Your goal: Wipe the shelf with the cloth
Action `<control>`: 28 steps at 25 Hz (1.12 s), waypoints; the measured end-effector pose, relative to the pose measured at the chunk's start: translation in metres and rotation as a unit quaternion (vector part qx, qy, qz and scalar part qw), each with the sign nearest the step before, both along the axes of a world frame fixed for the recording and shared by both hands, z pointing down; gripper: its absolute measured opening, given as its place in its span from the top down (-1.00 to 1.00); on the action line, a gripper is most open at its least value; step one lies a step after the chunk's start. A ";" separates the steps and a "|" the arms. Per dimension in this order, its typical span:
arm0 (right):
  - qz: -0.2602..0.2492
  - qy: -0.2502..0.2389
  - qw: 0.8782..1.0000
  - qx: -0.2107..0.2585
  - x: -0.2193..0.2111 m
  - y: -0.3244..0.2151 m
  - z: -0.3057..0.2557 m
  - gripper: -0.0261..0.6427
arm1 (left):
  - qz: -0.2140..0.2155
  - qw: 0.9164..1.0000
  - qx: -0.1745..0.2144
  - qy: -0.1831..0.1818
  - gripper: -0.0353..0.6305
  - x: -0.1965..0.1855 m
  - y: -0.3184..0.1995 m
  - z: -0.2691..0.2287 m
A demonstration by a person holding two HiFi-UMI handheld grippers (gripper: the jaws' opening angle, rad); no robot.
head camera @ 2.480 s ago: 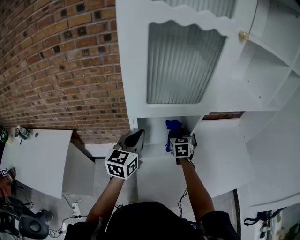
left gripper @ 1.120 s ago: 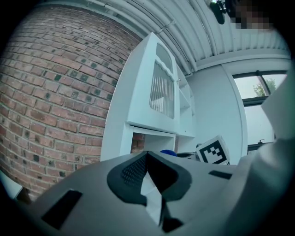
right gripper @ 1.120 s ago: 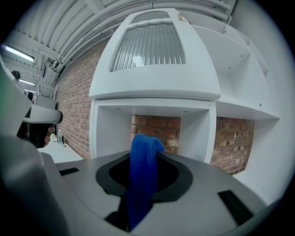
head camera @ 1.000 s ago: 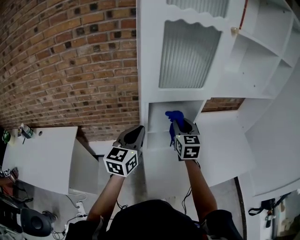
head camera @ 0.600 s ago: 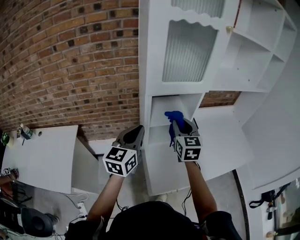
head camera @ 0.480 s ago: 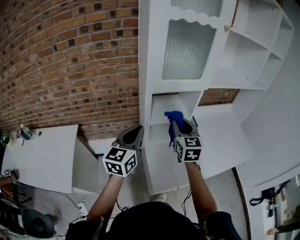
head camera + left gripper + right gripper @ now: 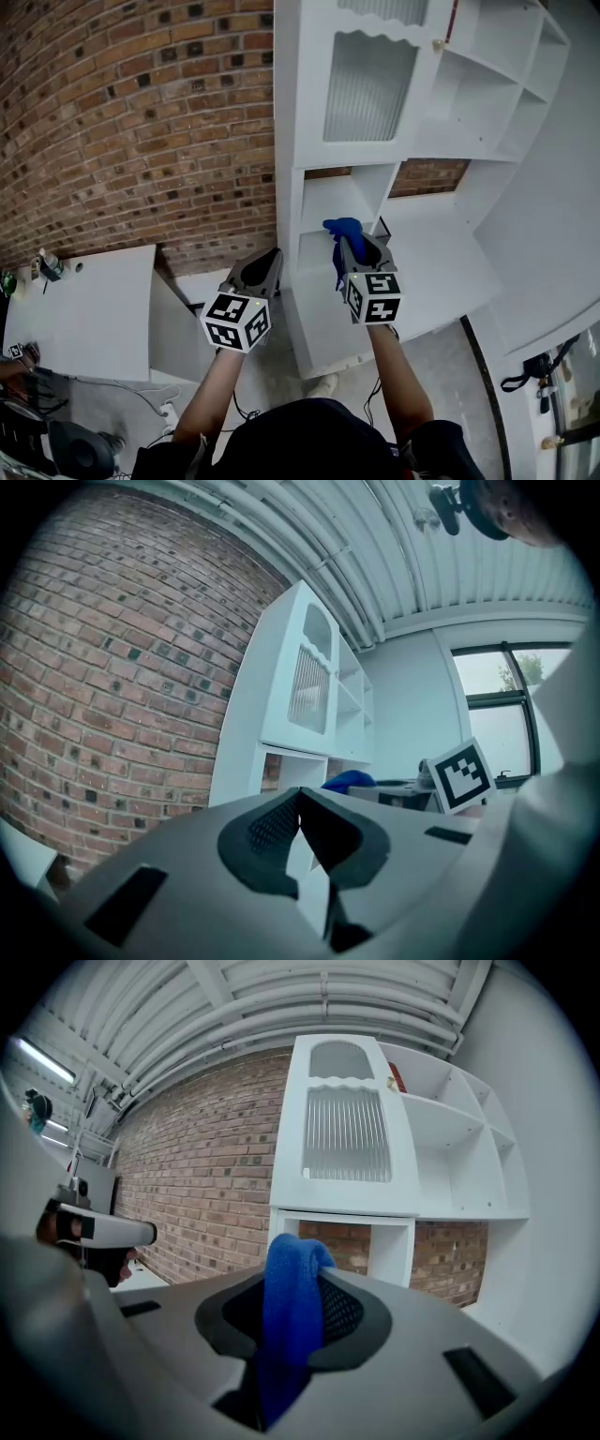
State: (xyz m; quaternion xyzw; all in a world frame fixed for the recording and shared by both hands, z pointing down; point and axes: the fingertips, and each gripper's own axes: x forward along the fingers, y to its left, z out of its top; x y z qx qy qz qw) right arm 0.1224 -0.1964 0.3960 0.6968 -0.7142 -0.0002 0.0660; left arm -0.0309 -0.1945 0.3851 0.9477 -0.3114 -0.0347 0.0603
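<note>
1. The right gripper [image 7: 349,246] is clamping the blue cloth [image 7: 343,228], holding it near the shelf's [image 7: 328,199] open compartment.
2. The left gripper [image 7: 267,265] is hanging beside it, jaws pressed together, empty.
3. The cloth is looking soft, light and floppy, so a bunched fold is likely the best place to grip it.

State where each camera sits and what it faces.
Head view: on the head, facing down at the shelf unit; forearms, left gripper, right gripper show.
Left gripper view: on that gripper, along its shut jaws towards the shelf unit.
Right gripper view: likewise, jaws shut on the blue cloth.
Shared: shelf unit and cloth in all three.
</note>
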 end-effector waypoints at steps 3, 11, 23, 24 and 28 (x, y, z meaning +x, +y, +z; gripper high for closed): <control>-0.004 0.000 1.000 0.005 -0.015 0.009 -0.004 0.61 | -0.002 1.000 0.000 0.005 0.84 -0.011 0.005 -0.001; -0.013 -0.001 1.000 0.010 -0.045 0.027 -0.011 0.61 | -0.004 1.000 -0.005 0.019 0.84 -0.036 0.018 -0.004; -0.019 0.000 0.999 0.030 -0.054 0.047 -0.024 0.61 | 0.004 1.000 -0.003 0.023 0.84 -0.031 0.027 -0.003; -0.019 -0.002 0.999 0.032 -0.052 0.048 -0.026 0.61 | 0.004 1.000 -0.002 0.024 0.84 -0.029 0.027 -0.004; -0.020 -0.005 0.999 0.036 -0.042 0.051 -0.030 0.61 | 0.005 1.000 0.003 0.021 0.84 -0.014 0.029 -0.011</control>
